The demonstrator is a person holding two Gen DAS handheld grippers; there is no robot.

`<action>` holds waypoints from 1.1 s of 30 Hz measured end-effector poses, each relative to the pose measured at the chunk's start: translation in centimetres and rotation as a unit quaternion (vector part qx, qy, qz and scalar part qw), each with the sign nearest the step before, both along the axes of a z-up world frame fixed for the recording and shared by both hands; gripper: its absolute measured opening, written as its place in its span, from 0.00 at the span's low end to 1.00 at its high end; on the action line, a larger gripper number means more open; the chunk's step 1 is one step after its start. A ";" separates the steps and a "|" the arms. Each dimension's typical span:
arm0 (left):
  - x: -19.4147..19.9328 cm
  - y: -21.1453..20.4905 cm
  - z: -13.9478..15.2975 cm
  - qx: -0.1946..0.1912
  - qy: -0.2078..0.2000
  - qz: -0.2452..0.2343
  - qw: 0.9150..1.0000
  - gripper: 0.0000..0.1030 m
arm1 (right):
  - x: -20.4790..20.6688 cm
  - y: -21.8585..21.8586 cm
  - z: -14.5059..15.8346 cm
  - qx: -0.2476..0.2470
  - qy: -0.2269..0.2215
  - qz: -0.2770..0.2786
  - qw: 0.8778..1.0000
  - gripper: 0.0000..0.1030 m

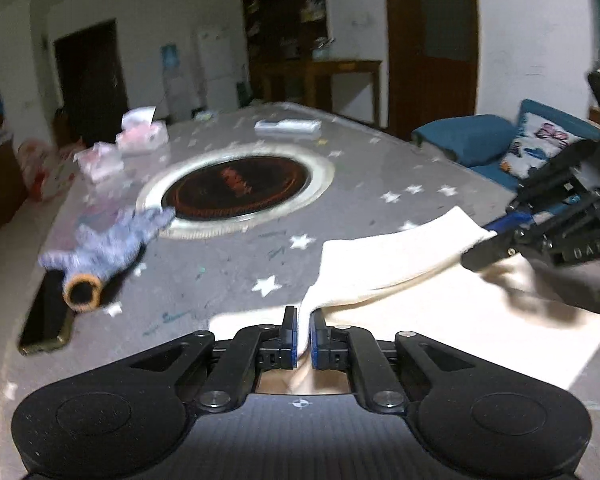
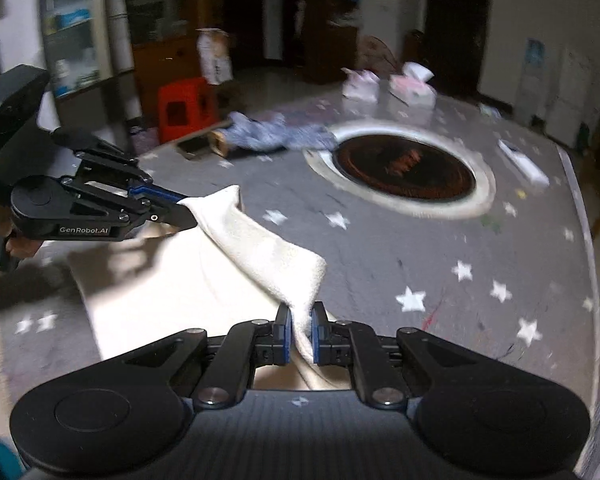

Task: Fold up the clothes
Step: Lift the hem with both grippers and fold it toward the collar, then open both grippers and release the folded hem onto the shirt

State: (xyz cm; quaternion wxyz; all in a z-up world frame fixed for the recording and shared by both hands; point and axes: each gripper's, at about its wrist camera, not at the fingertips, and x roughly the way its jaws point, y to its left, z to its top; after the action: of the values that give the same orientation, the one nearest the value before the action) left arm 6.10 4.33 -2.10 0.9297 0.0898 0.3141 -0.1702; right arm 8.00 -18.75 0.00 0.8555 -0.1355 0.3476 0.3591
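A cream white garment (image 1: 400, 264) lies on the grey star-patterned table (image 1: 340, 184), with one edge lifted between both grippers. My left gripper (image 1: 304, 322) is shut on one corner of that edge; it also shows in the right wrist view (image 2: 182, 208). My right gripper (image 2: 299, 320) is shut on the other corner; it also shows in the left wrist view (image 1: 486, 242). The lifted strip (image 2: 268, 256) hangs taut between them above the rest of the garment (image 2: 172, 288). A blue-grey garment (image 1: 112, 248) lies crumpled at the table's left.
A round dark burner (image 1: 238, 190) with a pale rim sits in the table's middle. A phone (image 1: 46, 316) lies by the left edge. Pink tissue packs (image 1: 140, 132) and a white box (image 1: 288, 126) are at the far side. A red stool (image 2: 184, 108) stands beyond the table.
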 end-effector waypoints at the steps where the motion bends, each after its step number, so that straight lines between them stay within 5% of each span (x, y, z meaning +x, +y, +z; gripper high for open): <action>1: 0.6 0.0 -0.6 -0.001 0.006 0.007 1.000 0.09 | 0.3 -0.1 -0.6 0.003 0.005 -0.012 1.000 0.09; 5: 0.9 0.0 -1.1 0.011 0.000 0.028 1.000 0.19 | 1.1 -0.8 -1.8 0.020 0.023 -0.050 0.998 0.12; 10: 1.4 0.9 -0.3 -0.008 -0.011 0.055 0.998 0.19 | 1.1 -1.8 -1.2 0.040 0.017 -0.080 0.996 0.16; 17: 0.1 0.0 0.8 -0.035 -0.005 0.010 0.999 0.19 | 0.1 1.4 -0.6 0.054 0.024 -0.024 0.998 0.16; 23: 0.2 -1.9 0.4 -0.034 0.018 -0.028 0.999 0.19 | 2.2 3.5 -2.5 0.050 0.049 -0.047 0.996 0.16; 33: 3.1 -3.2 -1.0 -0.016 0.055 -0.018 0.998 0.19 | 1.8 1.7 -2.3 0.061 0.047 -0.063 0.995 0.16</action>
State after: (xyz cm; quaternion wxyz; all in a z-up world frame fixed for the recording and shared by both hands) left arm 9.19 1.15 -3.11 0.9091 0.0710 0.3603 -0.1965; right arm 9.78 -17.03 -2.32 0.8657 -0.0440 0.3731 0.3308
